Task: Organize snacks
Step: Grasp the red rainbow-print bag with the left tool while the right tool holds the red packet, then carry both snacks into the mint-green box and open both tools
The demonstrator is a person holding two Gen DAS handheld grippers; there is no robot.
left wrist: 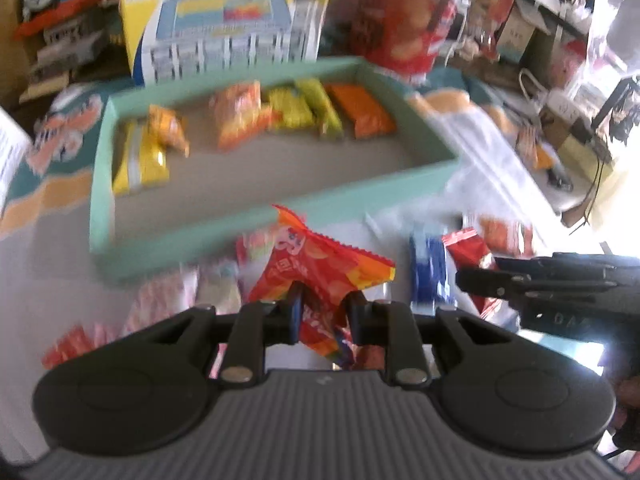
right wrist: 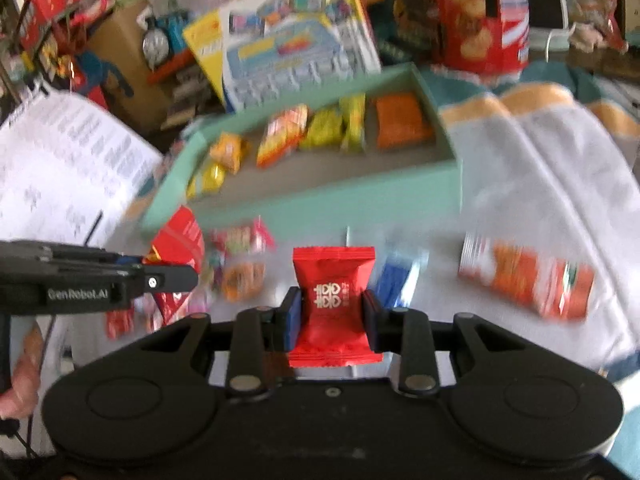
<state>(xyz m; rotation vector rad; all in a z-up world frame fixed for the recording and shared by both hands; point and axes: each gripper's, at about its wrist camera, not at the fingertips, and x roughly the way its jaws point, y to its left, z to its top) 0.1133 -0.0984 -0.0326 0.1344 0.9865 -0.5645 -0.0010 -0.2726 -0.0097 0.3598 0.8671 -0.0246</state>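
A mint-green box (left wrist: 105, 168) (right wrist: 304, 202) holds several yellow and orange snack packets along its far side. My left gripper (left wrist: 324, 312) is shut on an orange-red snack packet (left wrist: 320, 264) and holds it above the table, in front of the box. My right gripper (right wrist: 331, 318) is shut on a plain red packet (right wrist: 334, 280), also lifted in front of the box. Each gripper shows in the other's view: the right one (left wrist: 476, 280) and the left one (right wrist: 176, 278). Loose packets lie on the table: a blue one (left wrist: 428, 276) (right wrist: 394, 280), a red-orange one (right wrist: 528, 280), and pink ones (left wrist: 160, 300).
The table has a white cloth (right wrist: 540, 184) with teal and orange edges. Behind the box stand toy boxes (left wrist: 228, 20), a red biscuit box (right wrist: 476, 16), and clutter. A printed sheet (right wrist: 60, 160) lies at the left.
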